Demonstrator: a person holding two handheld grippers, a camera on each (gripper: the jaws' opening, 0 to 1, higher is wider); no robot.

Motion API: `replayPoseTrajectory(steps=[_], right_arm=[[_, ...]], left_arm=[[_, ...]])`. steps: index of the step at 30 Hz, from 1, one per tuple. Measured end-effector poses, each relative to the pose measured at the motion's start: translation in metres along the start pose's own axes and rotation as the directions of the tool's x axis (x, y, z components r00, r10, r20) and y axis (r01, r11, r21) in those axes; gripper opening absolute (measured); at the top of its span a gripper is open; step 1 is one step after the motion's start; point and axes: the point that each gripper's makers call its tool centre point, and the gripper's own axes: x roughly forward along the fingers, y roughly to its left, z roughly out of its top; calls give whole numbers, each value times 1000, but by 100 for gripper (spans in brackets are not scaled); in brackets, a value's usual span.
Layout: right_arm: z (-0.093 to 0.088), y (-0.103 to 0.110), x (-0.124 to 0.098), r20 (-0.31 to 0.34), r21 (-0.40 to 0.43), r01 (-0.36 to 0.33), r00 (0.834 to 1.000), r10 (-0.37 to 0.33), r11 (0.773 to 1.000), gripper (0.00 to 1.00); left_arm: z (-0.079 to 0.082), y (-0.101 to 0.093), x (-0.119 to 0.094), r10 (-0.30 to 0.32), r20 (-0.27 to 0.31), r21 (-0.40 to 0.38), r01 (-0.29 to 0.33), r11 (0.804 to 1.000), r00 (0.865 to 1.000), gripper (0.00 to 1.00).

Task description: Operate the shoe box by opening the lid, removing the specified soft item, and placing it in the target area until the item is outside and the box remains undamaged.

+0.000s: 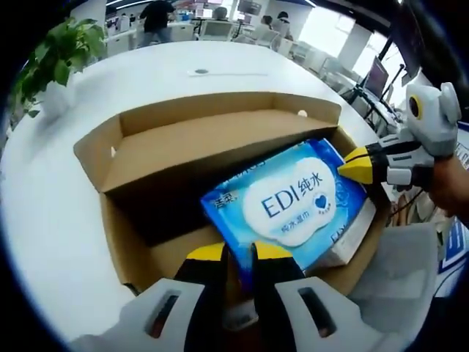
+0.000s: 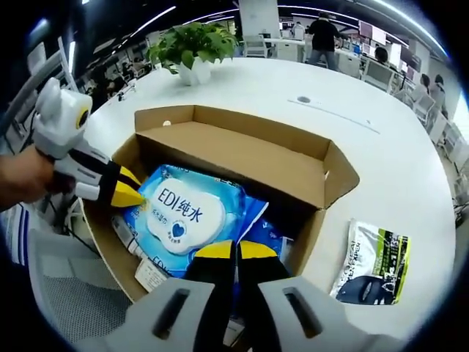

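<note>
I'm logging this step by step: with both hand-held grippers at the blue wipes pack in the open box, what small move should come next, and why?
Probably lift the wipes pack straight up. Both the left hand-held gripper and right hand-held gripper seem closed on its opposite edges, the box lid is open, and the pack is tilted inside.

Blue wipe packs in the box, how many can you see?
2 visible. The top blue wipe pack lies tilted in the shoe box, pinched by both tools. A second blue pack peeks out beneath it near the box wall. More may be hidden underneath.
</note>
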Motion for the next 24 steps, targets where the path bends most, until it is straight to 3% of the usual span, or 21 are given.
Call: replayPoseTrajectory(steps=[11,21,24], right_arm=[[-2,0,1,2,7,-4,1000,4,1000,0],[-5,0,1,9,22,-8,1000,8,1000,0],[-5,0,1,9,27,-8,1000,7,1000,0]], left_arm=[[-3,0,6,8,-22,16,-8,1000,1000,9],[-3,1,6,10,-21,32,-9,999,1000,0],[-2,2,6,8,-11,4,-8,1000,1000,0]])
